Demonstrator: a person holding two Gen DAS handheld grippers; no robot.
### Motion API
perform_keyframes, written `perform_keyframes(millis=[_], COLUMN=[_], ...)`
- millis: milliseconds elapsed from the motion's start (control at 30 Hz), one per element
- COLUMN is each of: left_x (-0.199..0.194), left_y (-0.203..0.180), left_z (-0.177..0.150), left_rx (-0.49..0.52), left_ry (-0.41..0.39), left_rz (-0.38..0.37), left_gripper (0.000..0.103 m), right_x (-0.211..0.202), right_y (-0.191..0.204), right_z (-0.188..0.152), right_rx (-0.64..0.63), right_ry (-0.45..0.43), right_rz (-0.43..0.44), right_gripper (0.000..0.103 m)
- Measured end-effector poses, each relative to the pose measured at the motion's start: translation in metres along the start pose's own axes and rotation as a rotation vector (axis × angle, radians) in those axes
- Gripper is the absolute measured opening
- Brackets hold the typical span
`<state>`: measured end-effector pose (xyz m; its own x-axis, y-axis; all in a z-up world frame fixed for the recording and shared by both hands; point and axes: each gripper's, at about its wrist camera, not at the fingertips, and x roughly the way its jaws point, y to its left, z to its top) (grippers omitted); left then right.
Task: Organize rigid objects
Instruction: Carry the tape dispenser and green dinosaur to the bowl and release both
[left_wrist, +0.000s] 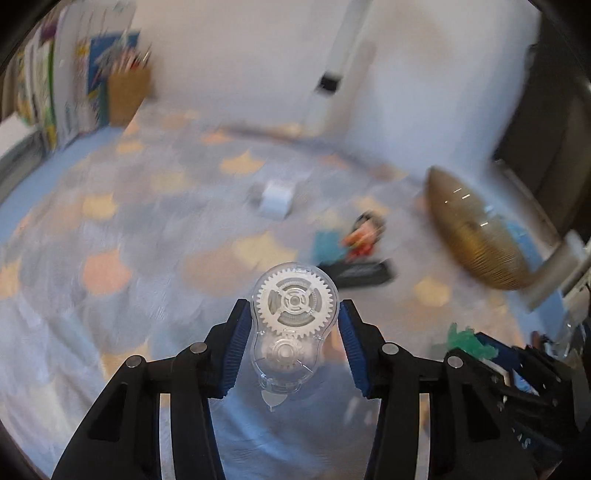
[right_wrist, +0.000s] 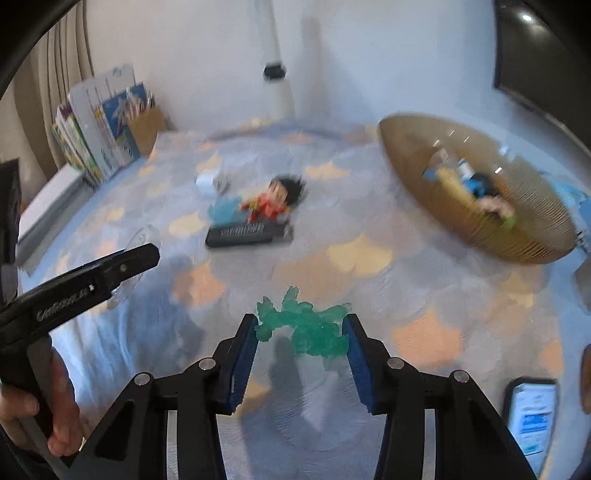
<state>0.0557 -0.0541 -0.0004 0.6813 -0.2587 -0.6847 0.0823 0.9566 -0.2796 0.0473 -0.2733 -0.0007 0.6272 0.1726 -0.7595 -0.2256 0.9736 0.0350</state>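
Between left claw (left_wrist: 293, 343) pads, clear tape dispenser (left_wrist: 293, 325), tablecloth (left_wrist: 129, 229) open ahead

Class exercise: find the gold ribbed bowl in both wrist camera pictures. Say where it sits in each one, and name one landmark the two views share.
Left wrist view: the gold ribbed bowl lies at the right edge, mid-height, seen side-on and blurred.
Right wrist view: the bowl sits upper right, its inside visible with small toys in it.
Shared landmark: the red-clothed, black-haired toy figure behind the black remote control.
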Motion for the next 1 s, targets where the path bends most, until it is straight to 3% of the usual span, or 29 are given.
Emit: perform_keyframes(millis=[133, 267, 400, 533, 733, 833, 867, 900, 967, 1000], left_x=[-0.016, -0.018, -0.004, 0.028, 0.085, 0.094, 0.094, 0.093, 0.083, 0.078], left_y=[-0.031, -0.085, -0.136, -0.172, -0.195, -0.206, -0.21, -0.211, -0.202, -0.196], left_z=[0.028, 0.076, 0.113, 0.125, 0.111, 0.106, 0.106, 0.108, 0.111, 0.112], left_rx=[0.041, 0.082, 0.051, 0.037, -0.002, 0.027, 0.061, 0.078, 0.06, 0.03], left_ry=[-0.056, -0.122, -0.16, -0.113, 0.03, 0.059, 0.055, 0.054, 0.033, 0.017], left_rz=[-0.057, -0.126, -0.164, -0.168, -0.186, -0.236, -0.264, -0.269, -0.267, -0.271], left_gripper=[0.045, 0.045, 0.046, 0.046, 0.046, 0.046, 0.054, 0.071, 0.088, 0.09], right_x=[-0.04, -0.079, -0.101, -0.095, -0.07, -0.061, -0.061, -0.061, -0.067, -0.071], right_y=[-0.024, -0.068, -0.121, -0.166, -0.194, -0.205, -0.207, -0.21, -0.213, -0.212], right_z=[0.019, 0.049, 0.075, 0.089, 0.094, 0.094, 0.094, 0.094, 0.093, 0.093], right_rx=[0.03, 0.087, 0.171, 0.241, 0.262, 0.279, 0.281, 0.287, 0.299, 0.307], right_ry=[-0.087, -0.168, -0.199, -0.157, -0.09, -0.084, -0.083, -0.087, -0.106, -0.11], right_rz=[-0.028, -0.11, -0.175, -0.194, -0.215, -0.22, -0.222, -0.229, -0.234, -0.223], right_gripper=[0.046, 0.046, 0.046, 0.046, 0.047, 0.048, 0.057, 0.063, 0.063, 0.063])
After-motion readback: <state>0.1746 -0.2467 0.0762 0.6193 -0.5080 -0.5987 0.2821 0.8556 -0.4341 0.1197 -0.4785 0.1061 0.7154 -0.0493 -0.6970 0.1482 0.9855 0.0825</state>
